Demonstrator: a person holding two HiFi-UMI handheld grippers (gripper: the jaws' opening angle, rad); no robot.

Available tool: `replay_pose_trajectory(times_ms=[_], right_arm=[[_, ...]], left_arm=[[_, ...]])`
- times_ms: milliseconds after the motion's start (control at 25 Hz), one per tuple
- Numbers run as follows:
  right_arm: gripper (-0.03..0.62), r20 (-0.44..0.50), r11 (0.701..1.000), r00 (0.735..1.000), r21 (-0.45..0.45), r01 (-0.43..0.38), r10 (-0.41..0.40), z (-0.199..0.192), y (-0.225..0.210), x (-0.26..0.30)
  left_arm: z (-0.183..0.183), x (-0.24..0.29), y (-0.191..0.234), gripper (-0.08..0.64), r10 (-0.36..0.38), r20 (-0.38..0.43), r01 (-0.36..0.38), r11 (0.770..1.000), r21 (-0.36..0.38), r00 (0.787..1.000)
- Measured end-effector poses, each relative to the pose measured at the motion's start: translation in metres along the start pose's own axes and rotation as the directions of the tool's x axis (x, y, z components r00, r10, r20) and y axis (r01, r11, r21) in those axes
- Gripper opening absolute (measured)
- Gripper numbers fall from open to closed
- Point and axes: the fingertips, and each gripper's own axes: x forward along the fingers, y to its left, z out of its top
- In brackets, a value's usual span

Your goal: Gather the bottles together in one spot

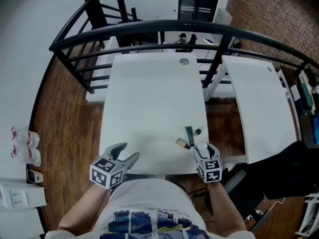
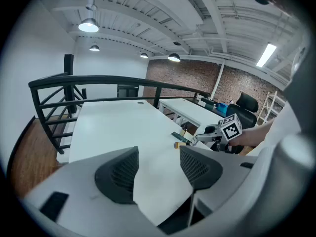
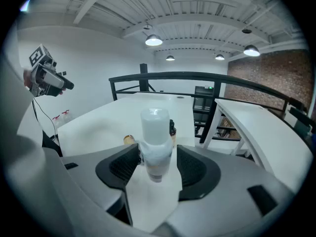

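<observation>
The right gripper [image 1: 202, 149] is standing open around a pale bottle [image 3: 155, 132] on the white table [image 1: 149, 93], while the left gripper [image 1: 128, 152] is hovering wide and empty.

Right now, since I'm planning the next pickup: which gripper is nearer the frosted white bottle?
Right. The frosted white bottle stands between the jaws of the right gripper; the left gripper is over the table's other near corner, well apart from it.
</observation>
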Motion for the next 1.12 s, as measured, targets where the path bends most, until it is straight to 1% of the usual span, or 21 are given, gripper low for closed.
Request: replay_pose_trajectory(times_ms=[160,240,400,520,640,800,960,1040,1120], right_arm=[[0.224,0.022,0.999,1.0,-0.038,0.005,-0.004,0.007,0.0,-0.004],[0.178,0.022,0.998,1.0,-0.06,0.008,-0.007,0.009,0.0,-0.004],[0.176,0.012,0.997,1.0,-0.081,0.007,-0.006,0.011,-0.004,-0.007],[0.176,0.023,0.995,1.0,-0.096,-0.005,0.007,0.026,-0.006,-0.017],[0.176,0.045,0.992,0.998,-0.122,-0.038,0.044,0.055,-0.007,-0.03],[0.176,0.084,0.977,0.989,-0.186,-0.1,0.118,0.111,0.002,-0.032],[0.176,0.118,0.96,0.976,-0.237,-0.153,0.184,0.167,0.018,-0.009],[0.176,0.117,0.943,0.967,-0.276,-0.187,0.226,0.191,0.034,0.007],[0.176,0.103,0.922,0.958,-0.316,-0.222,0.266,0.215,0.056,0.028]], left_arm=[[-0.005,0.001,-0.007,0.238,-0.013,-0.012,0.013,1.0,0.006,1.0],[-0.006,0.003,-0.009,0.238,-0.02,-0.018,0.02,1.0,0.006,1.0],[-0.006,0.006,-0.012,0.238,-0.033,-0.015,0.033,0.999,0.003,0.999],[-0.004,0.005,-0.007,0.238,-0.033,-0.007,0.033,0.999,-0.004,0.999],[-0.008,0.001,-0.002,0.238,-0.033,0.0,0.033,0.999,-0.019,0.999],[-0.015,-0.006,0.008,0.238,-0.028,0.014,0.028,0.999,-0.041,1.0],[-0.018,-0.012,0.018,0.238,-0.027,0.031,0.028,0.998,-0.053,0.999],[-0.019,-0.016,0.023,0.238,-0.032,0.029,0.033,0.998,-0.046,0.999],[-0.022,-0.02,0.031,0.238,-0.04,0.008,0.04,0.999,-0.037,0.999]])
